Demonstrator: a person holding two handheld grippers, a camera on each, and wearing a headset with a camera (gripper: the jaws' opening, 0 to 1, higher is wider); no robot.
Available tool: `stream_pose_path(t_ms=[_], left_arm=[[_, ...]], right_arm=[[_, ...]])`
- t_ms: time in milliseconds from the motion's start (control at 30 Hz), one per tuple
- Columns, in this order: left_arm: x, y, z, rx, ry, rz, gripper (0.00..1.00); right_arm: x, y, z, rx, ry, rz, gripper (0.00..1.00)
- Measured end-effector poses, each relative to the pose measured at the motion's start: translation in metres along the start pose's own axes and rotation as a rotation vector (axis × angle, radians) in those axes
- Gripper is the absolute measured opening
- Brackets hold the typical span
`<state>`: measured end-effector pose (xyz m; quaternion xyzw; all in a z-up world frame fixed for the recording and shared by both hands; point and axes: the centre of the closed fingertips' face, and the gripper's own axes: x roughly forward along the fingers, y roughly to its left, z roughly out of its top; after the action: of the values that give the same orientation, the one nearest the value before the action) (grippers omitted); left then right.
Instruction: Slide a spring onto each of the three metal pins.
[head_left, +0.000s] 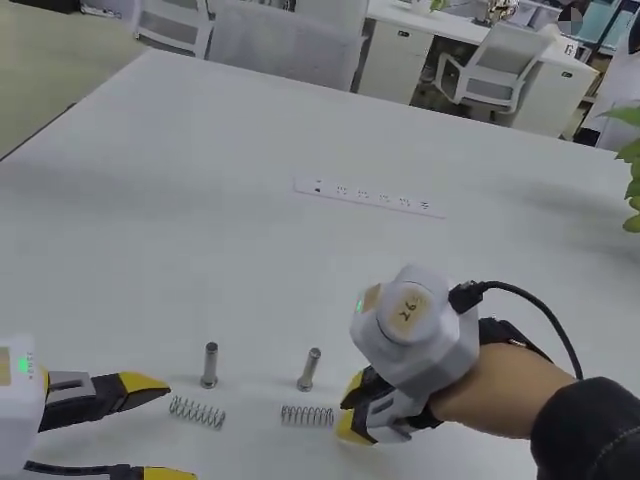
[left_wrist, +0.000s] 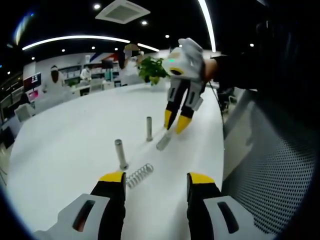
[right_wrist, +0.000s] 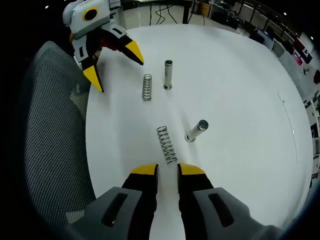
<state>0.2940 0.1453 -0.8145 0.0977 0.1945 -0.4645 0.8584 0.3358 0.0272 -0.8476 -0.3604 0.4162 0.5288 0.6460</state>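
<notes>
Yellow jaws of the left gripper (left_wrist: 156, 177) are held wide apart with nothing in them, near the first spring (left_wrist: 139, 175). The right gripper (right_wrist: 167, 170) is parted a little, just behind the second spring (right_wrist: 166, 144), not closed on it. Two upright pins (head_left: 210, 365) are stood just past the springs, near the table's (head_left: 300, 120) front edge. Lots of bare top is left beyond.

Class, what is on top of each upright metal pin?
Nothing: both pins stand bare. Both springs lie flat on the table beside them. The right gripper hides the table beneath it.
</notes>
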Motion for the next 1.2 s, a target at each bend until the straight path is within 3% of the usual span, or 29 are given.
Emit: stream_pose_path(t_ms=[233, 633, 1000, 1200], left_arm=[[0.001, -0.001, 0.000, 0.002, 0.001, -0.003, 0.43], [0.003, -0.003, 0.000, 0.002, 0.005, -0.011, 0.43], [0.005, -0.006, 0.002, 0.003, 0.001, -0.018, 0.42], [0.007, -0.009, 0.006, -0.001, -0.010, -0.037, 0.40]], right_arm=[[0.009, 0.000, 0.006, -0.034, 0.019, 0.025, 0.12], [0.022, 0.002, -0.001, -0.071, 0.075, 0.047, 0.11], [0.022, 0.004, 0.001, -0.130, 0.098, 0.036, 0.08], [0.014, 0.014, 0.009, -0.128, 0.083, 0.060, 0.07]])
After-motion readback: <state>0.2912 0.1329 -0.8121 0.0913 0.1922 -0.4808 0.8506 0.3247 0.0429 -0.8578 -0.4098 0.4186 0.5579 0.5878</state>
